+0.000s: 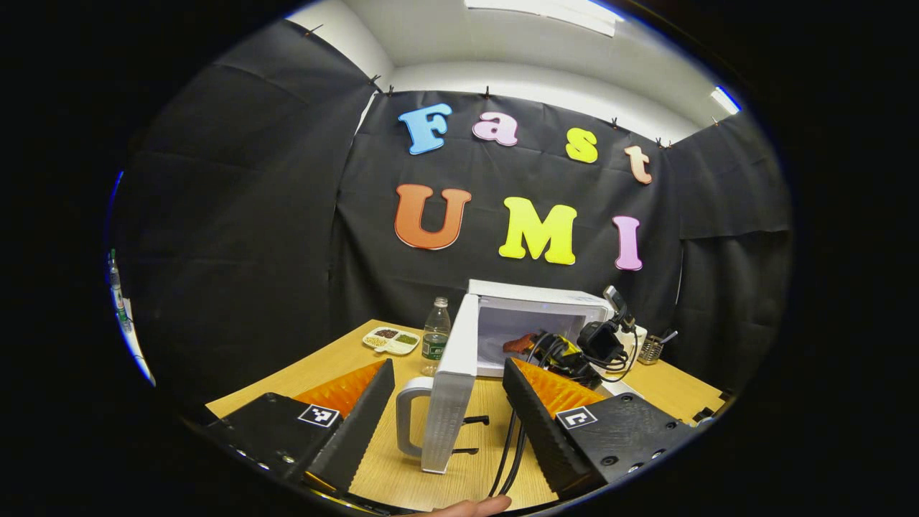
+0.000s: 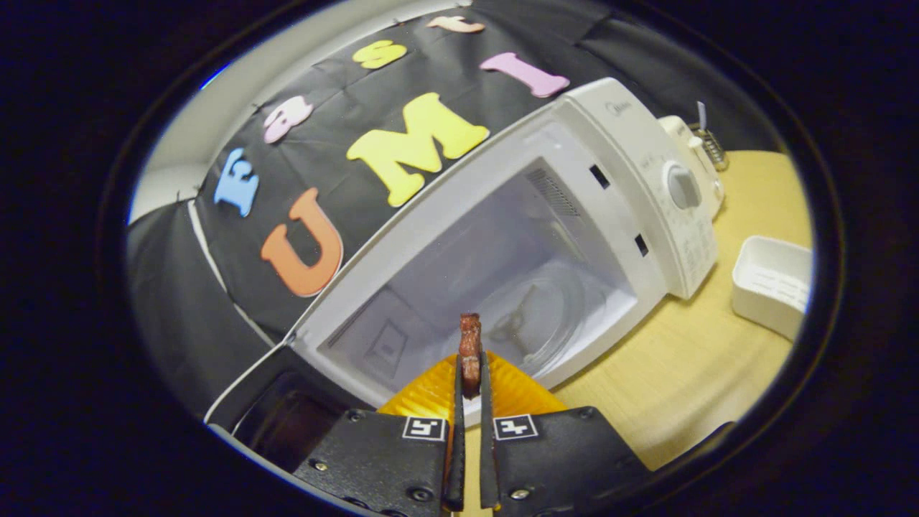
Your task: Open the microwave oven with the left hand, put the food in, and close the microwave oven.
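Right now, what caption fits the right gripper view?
Right gripper carries reddish-brown food toward open white microwave oven.

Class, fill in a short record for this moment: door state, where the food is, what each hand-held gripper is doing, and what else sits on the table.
Microwave door: door swung open, microwave oven cavity exposed
Food: brownish piece pinched at the cavity mouth, above the glass turntable
Right hand-held gripper: shut on the food
Left hand-held gripper: open, fingers either side of the door's edge
Table: water bottle, divided dish, white tray
Step left: release food, close door
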Demonstrator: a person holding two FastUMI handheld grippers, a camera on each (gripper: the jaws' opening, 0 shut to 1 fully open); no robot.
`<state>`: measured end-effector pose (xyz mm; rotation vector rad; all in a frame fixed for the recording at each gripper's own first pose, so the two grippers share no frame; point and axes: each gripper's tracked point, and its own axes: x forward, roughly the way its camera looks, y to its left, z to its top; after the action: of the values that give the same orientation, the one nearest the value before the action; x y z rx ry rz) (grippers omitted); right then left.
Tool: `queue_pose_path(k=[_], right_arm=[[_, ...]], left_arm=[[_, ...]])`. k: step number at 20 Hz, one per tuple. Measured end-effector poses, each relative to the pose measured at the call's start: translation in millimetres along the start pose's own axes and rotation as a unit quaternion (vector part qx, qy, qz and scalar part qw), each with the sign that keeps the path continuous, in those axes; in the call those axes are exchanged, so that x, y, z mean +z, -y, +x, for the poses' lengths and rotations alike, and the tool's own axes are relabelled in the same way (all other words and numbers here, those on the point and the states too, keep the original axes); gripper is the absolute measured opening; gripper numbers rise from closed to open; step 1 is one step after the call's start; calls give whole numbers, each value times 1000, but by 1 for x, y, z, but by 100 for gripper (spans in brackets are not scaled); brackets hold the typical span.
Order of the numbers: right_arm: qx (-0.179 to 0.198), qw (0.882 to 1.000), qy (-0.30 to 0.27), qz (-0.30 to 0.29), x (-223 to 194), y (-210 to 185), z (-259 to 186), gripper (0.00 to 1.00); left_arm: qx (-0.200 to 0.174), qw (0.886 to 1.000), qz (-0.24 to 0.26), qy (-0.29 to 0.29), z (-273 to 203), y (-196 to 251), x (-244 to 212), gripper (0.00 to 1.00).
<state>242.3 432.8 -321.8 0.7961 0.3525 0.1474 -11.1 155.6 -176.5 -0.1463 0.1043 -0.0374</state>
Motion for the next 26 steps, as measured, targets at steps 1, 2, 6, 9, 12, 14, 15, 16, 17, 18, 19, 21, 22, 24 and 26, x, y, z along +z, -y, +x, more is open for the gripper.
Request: queue_pose_path(k=[1,2,6,9,12,14,15,16,17,18,19,21,22,24,26], right_arm=[[-14,999,9,29,3,7,11,11],[-29,998,23,45,4,13,23,11],[-35,996,7,83,-7,12,62,11],[-34,995,6,97,-8,12,66,12],[-40,995,16,90,-5,13,66,12],[-47,995,12,89,-8,13,66,13],[-60,995,4,82,-11,16,66,4],[-74,995,10,68,-9,19,69,17],[-83,995,9,57,-9,26,69,8],[-76,996,15,50,-2,22,73,39],[-75,997,4,34,-6,19,67,70],[-66,998,-10,8,-7,10,66,84],[-70,998,-9,-3,-5,10,64,100],[-76,996,3,-45,4,11,60,100],[-74,992,21,-98,17,4,52,89]], left_arm=[[4,1000,0,-8,4,-2,-5,94],[7,1000,-1,-16,5,-4,-9,94],[6,1000,-6,-24,9,-4,-10,94],[4,1000,1,-25,12,-2,-11,94],[7,999,8,-33,14,-1,-17,94],[7,999,7,-35,14,-1,-19,94],[8,999,6,-35,14,0,-19,94],[8,999,4,-34,11,-1,-19,94],[8,999,2,-33,10,-2,-18,94],[7,999,1,-31,8,-1,-17,94],[6,1000,0,-29,6,0,-15,94],[5,1000,0,-24,5,1,-11,94],[4,1000,-1,-24,3,2,-11,94],[2,1000,-1,-25,1,5,-12,94],[2,1000,2,-25,-2,6,-14,94]])
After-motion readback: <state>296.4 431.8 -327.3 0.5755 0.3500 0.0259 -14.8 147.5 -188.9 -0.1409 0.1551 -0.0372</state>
